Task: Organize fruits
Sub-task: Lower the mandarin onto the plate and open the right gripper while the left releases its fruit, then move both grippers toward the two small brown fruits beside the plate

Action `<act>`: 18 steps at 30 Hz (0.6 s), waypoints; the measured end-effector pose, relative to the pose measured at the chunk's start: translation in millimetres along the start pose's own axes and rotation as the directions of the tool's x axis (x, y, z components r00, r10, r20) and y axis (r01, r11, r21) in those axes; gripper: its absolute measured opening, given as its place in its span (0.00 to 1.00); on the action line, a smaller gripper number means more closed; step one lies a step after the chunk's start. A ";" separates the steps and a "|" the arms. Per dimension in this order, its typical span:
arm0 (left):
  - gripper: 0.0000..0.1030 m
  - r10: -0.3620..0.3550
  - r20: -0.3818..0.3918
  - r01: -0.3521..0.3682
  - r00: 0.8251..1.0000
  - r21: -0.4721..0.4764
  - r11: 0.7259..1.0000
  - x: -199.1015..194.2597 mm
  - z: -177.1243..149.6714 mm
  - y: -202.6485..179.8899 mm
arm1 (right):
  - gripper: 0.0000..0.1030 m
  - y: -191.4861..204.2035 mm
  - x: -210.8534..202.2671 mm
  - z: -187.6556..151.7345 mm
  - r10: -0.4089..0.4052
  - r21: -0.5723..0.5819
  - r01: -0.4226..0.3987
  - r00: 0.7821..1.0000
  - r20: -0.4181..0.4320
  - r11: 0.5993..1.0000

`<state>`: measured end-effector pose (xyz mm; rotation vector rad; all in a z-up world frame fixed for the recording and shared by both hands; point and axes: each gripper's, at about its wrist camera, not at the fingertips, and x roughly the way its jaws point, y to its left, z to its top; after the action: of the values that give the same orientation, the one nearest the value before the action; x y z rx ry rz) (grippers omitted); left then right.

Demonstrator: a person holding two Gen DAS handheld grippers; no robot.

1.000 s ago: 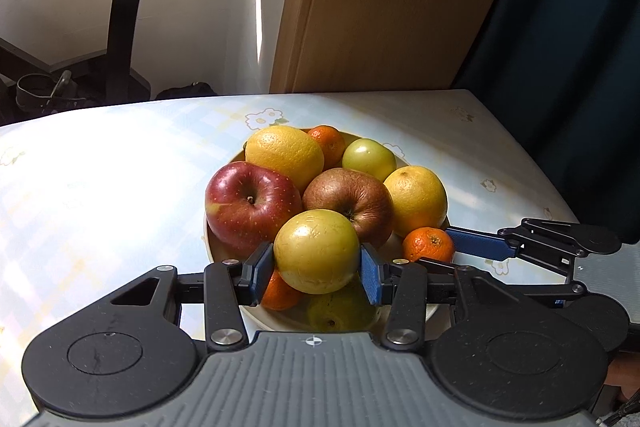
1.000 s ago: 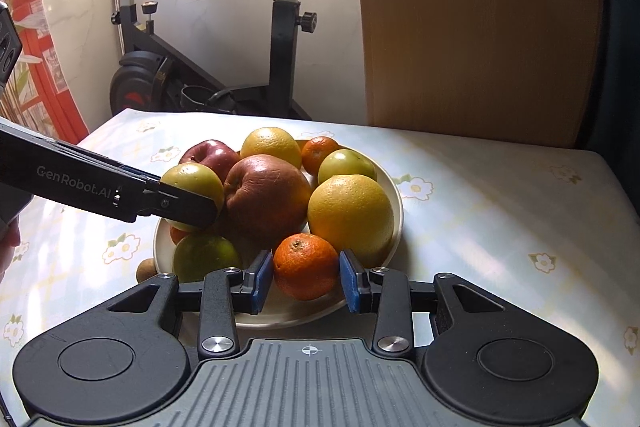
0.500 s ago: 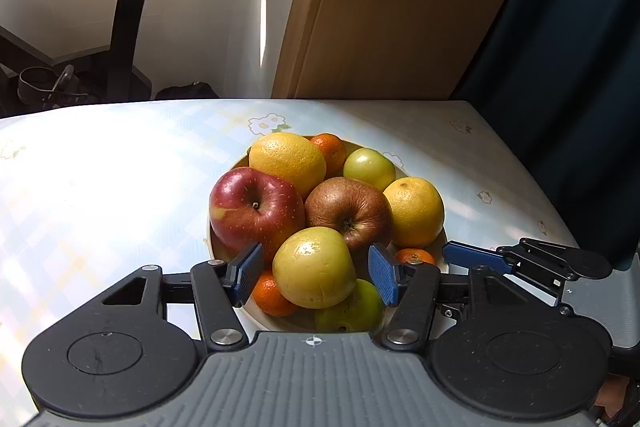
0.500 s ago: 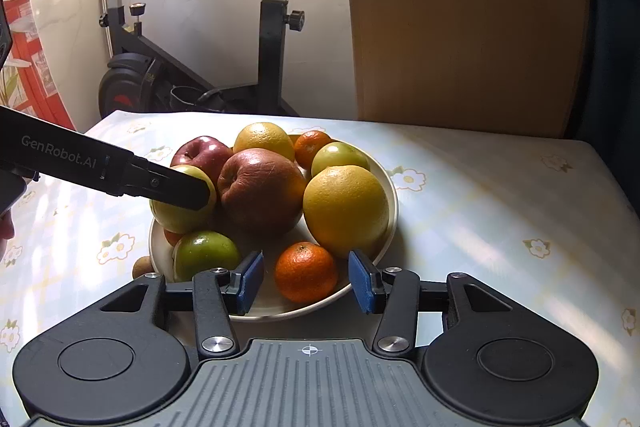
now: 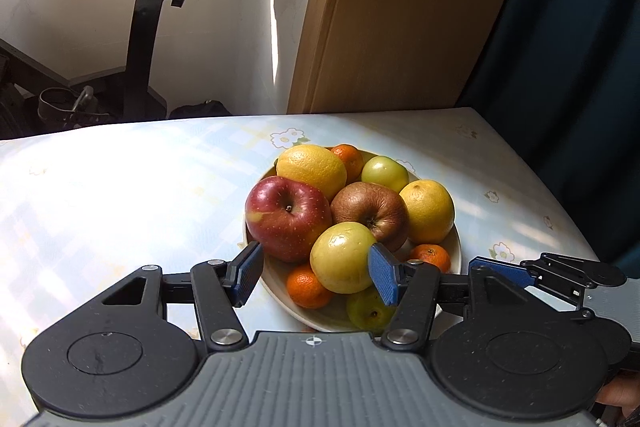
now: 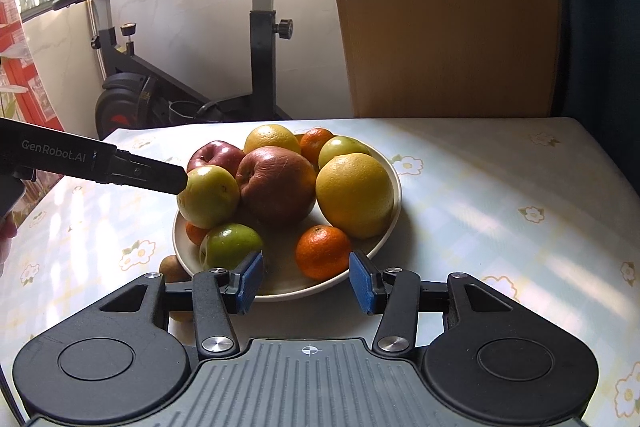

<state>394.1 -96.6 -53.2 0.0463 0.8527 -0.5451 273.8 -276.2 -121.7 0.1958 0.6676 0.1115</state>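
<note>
Both grippers have let go and drawn back from the piled plate within the last second: the left gripper, earlier clamped on the yellow-green apple, now stands with its jaws spread wide, and the right gripper, earlier closed around the near mandarin, is likewise released and holds nothing. The yellow-green apple rests on the heap at the plate's near-left side, on top of a small mandarin and a green apple. From the right wrist view, one finger of the left gripper appears to touch or nearly touch that apple's side; contact cannot be confirmed. The near mandarin sits on the plate just inside its front rim, between the green apple and a large yellow citrus. A brownish-red apple fills the middle of the pile, with a red apple on its left. Behind them lie another yellow citrus, a third mandarin and a pale green fruit. A small brown fruit lies off the plate, on the flowered tablecloth, touching or just beside the rim. Beyond the table stand an exercise bike, a wooden panel and a dark curtain.
</note>
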 end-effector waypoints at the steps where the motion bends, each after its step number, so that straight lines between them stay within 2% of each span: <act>1: 0.59 0.003 0.004 -0.003 1.000 0.002 1.000 -3.3 -1.5 4.3 | 0.43 3.6 -1.2 -1.2 0.008 0.006 -0.008 1.000 0.002 1.000; 9: 0.59 0.093 0.005 -0.093 0.996 0.006 0.996 -30.5 -16.3 53.8 | 0.41 35.6 0.1 -13.4 0.094 0.030 -0.093 0.995 -0.033 0.995; 15: 0.59 0.118 -0.003 -0.118 0.993 -0.010 0.993 -44.0 -34.1 81.0 | 0.40 54.3 14.9 -18.3 0.136 0.041 -0.132 0.986 -0.099 0.990; 18: 0.59 0.127 -0.002 -0.127 0.992 -0.009 0.992 -46.6 -40.5 87.4 | 0.39 59.3 24.5 -17.6 0.123 0.037 -0.120 0.984 -0.128 0.992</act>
<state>382.5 9.5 -61.6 0.0919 0.8473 -0.4218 279.6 -211.7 -137.2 0.2587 0.7873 0.2336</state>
